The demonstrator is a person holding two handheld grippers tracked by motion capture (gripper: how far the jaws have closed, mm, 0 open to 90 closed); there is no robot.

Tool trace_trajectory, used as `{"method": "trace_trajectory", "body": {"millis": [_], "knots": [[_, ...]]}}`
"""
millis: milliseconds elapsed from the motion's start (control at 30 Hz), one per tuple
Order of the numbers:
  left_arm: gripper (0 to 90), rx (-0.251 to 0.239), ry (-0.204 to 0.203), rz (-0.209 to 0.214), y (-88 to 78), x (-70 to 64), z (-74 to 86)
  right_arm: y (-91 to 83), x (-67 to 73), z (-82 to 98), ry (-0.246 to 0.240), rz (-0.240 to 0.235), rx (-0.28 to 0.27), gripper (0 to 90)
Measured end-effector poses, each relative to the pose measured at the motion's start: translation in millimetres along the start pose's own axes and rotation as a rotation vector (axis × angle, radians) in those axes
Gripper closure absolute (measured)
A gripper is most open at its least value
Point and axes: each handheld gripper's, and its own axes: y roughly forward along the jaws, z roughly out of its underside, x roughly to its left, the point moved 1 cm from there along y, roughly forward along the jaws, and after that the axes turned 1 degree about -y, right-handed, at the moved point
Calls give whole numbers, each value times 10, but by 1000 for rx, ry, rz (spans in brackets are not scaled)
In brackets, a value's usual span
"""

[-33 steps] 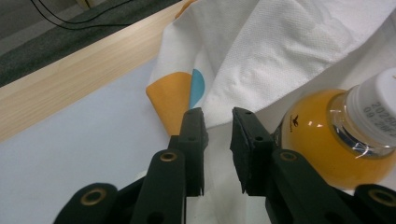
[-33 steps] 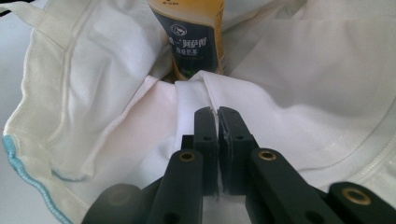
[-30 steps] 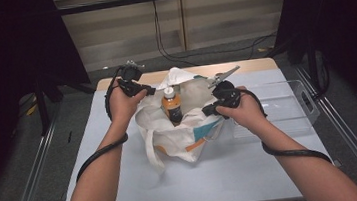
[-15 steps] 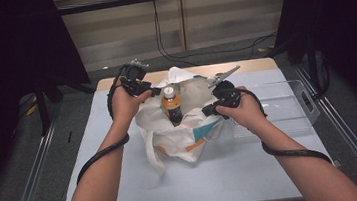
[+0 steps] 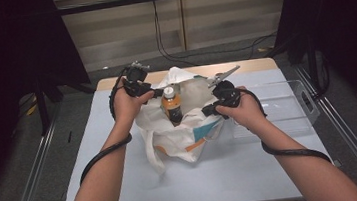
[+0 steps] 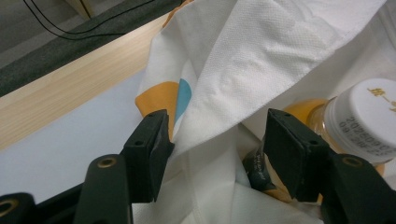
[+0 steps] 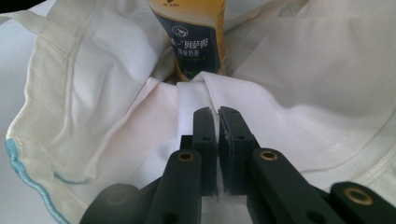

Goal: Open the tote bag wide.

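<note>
A white cloth bag (image 5: 185,135) with orange and blue patches stands open in the middle of the table. An orange drink bottle (image 5: 171,104) with a white cap stands upright inside it. My left gripper (image 5: 158,91) is at the bag's far left rim. Its jaws have just been opening, and in the left gripper view (image 6: 217,140) a fold of the bag (image 6: 261,60) hangs loose between the parted pads, with the bottle cap (image 6: 369,116) to the right. My right gripper (image 5: 206,110) is shut on the bag's near right rim (image 7: 303,93). Its jaws (image 7: 217,116) pinch the cloth just below the bottle (image 7: 198,32).
A clear plastic bin (image 5: 287,104) sits on the table right of the bag, close to my right hand. The white table top (image 5: 125,186) has a wooden strip (image 5: 114,82) along its far edge. Black cables trail from both grippers along the forearms.
The left gripper's jaws have opened and released the bag's rim, and the left hand has shifted slightly. The right gripper has kept its pinch and place.
</note>
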Motion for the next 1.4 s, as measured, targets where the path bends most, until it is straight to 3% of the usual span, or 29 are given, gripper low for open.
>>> {"method": "trace_trajectory", "body": {"millis": [167, 300, 500, 533, 567, 600, 633, 667, 700, 733, 767, 833, 1400], "knots": [[508, -21, -3, -6, 11, 13, -7, 14, -3, 7, 0, -5, -2, 857], [591, -7, 19, -14, 34, 39, 2, 19, -6, 19, 4, -5, -5, 857], [685, -4, 4, -15, 108, 71, 38, 34, -20, 48, 9, -7, -8, 858], [692, 20, 30, -13, 109, 91, 41, 38, -22, 53, 10, -6, -8, 858], [695, 20, 30, -13, 109, 91, 41, 38, -22, 53, 10, -6, -8, 858], [699, 3, 1, -15, 151, 80, 50, 43, -29, 63, 16, -10, -12, 858], [702, 29, 27, -17, 151, 100, 49, 44, -31, 65, 17, -8, -10, 858], [706, 10, -2, -13, 180, 85, 51, 46, -36, 69, 17, -12, -10, 858], [710, 31, 21, -15, 180, 102, 46, 48, -39, 72, 19, -11, -9, 858], [713, 12, -4, -16, 207, 92, 44, 53, -45, 74, 16, -12, -12, 858], [716, 33, 19, -17, 205, 108, 38, 54, -47, 76, 15, -10, -10, 858], [729, 36, 22, -18, 228, 114, 27, 59, -55, 81, 15, -14, -12, 858], [767, 45, -38, 26, 448, 139, 39, 89, -102, 153, 33, -18, -10, 859]]}}
